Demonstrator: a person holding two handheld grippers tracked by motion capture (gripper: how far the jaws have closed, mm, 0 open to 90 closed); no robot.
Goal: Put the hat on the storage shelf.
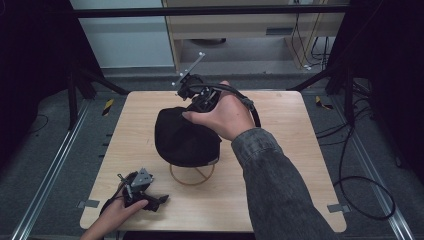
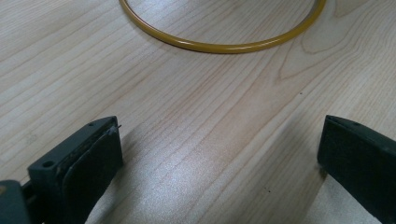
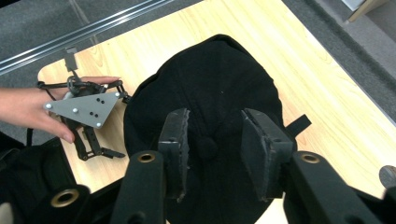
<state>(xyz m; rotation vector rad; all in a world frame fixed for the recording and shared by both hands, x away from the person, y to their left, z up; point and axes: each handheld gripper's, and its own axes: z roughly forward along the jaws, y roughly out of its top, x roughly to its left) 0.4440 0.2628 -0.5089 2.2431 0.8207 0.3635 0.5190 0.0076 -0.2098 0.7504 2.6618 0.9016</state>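
Nearest to the high camera, our right forearm in its grey sleeve (image 1: 280, 185) crosses the light wooden table (image 1: 290, 150) diagonally. Our right hand (image 1: 227, 116) holds the right gripper (image 1: 197, 100) over the far side of a black cap (image 1: 185, 135), which sits at the middle of the table on a yellow wire stand (image 1: 191, 176). The round base ring of that stand shows just below the cap's near edge.

From the right gripper view, we see the right gripper (image 3: 215, 149) with its two black jaws partly open, one on each side of the button on the cap's crown (image 3: 205, 93). The gap between them is narrow and nothing is clamped in it; we cannot tell whether the pads touch the fabric. A short black strap (image 3: 298, 125) projects from the cap's edge over the table (image 3: 336, 102).

At the near left corner of the table, our left hand (image 1: 112, 212) holds the left gripper (image 1: 145, 192) low over the wood, well apart from the cap, with its grey three-cornered plate (image 1: 142, 178) on top. The right gripper view shows this same gripper (image 3: 88, 140) beside the cap.

From the left gripper view, the left gripper (image 2: 219, 154) has its jaws set wide, with bare table (image 2: 196, 140) between them. An arc of the yellow ring (image 2: 219, 46) lies ahead of the jaws, apart from them.
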